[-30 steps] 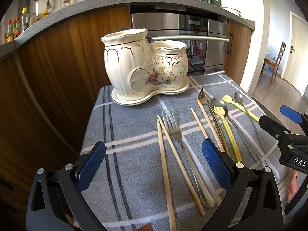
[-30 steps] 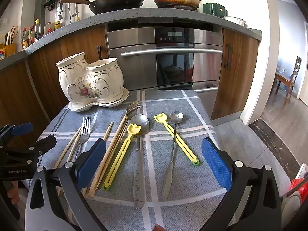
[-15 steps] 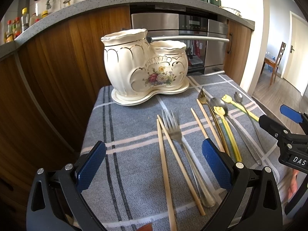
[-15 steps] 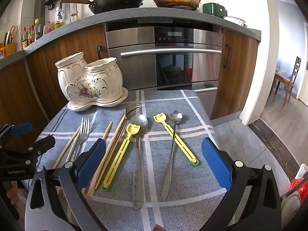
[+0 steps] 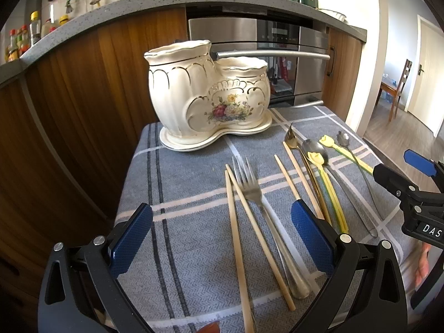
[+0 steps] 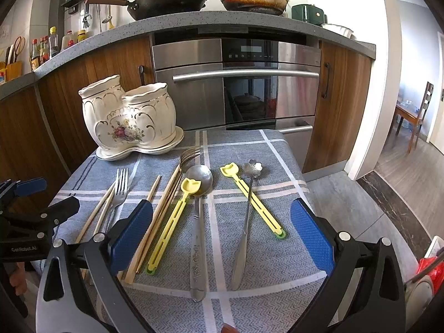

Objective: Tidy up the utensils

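A cream ceramic two-pot utensil holder stands on its saucer at the back left of the grey plaid cloth. Wooden chopsticks, a steel fork, a large steel spoon, two yellow tulip-ended utensils, a flower-ended spoon and a gold fork lie flat on the cloth. My left gripper is open and empty above the chopsticks and fork. My right gripper is open and empty above the spoons.
Behind the table stand wooden cabinets and a steel oven under a counter with pans. The table's right edge drops to the floor. A red bag sits at lower right.
The right gripper has crept slightly forward over the utensils. The left gripper has not visibly moved.
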The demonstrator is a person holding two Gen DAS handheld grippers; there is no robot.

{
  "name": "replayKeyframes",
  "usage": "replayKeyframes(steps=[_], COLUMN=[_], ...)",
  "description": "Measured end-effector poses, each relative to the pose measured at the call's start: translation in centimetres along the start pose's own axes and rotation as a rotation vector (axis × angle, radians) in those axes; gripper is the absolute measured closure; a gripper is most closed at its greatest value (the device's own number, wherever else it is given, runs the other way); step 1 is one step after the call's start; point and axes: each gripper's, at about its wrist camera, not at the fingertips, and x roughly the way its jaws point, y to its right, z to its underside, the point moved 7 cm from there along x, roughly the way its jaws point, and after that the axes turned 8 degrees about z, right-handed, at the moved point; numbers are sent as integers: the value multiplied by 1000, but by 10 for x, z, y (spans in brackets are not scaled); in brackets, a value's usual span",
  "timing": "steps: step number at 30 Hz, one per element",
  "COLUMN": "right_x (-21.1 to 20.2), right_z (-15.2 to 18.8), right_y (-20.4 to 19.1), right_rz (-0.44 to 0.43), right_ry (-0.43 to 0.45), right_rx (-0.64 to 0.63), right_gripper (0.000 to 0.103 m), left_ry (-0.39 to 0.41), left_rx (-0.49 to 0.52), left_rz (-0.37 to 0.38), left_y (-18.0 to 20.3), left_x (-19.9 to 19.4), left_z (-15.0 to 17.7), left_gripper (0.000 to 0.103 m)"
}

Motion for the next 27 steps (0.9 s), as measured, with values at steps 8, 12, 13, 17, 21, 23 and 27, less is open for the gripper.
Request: replayKeyframes(steps=[8, 12, 13, 17, 21, 23, 27], right_x=[0, 0, 0, -1, -4, -4, -6], right_z=[0, -4, -5, -10, -15, -17, -20], right_y=[1, 2, 2, 3, 0, -2, -1], right_rz=[12, 28, 32, 27, 22, 19, 18], right_ry=[-4, -10, -14, -26, -27, -27, -25], right_rx=[2, 2, 0, 6, -5, -8, -8], right_gripper=[5, 5, 5, 5, 5, 5, 5], left_ry=[0, 6, 8, 16, 16, 15, 11], left_rx=[-1, -17, -18, -18, -14, -7, -3], left_rz=[-4, -7, -9, -5, 3, 1, 4], left_y=[1, 0, 0, 2, 5, 7, 8], left_x=[-1, -5, -6, -13, -16, -16, -16], left_z=[2, -3, -4, -11, -14, -15, -17], left_gripper=[4, 4, 4, 4, 4, 4, 4])
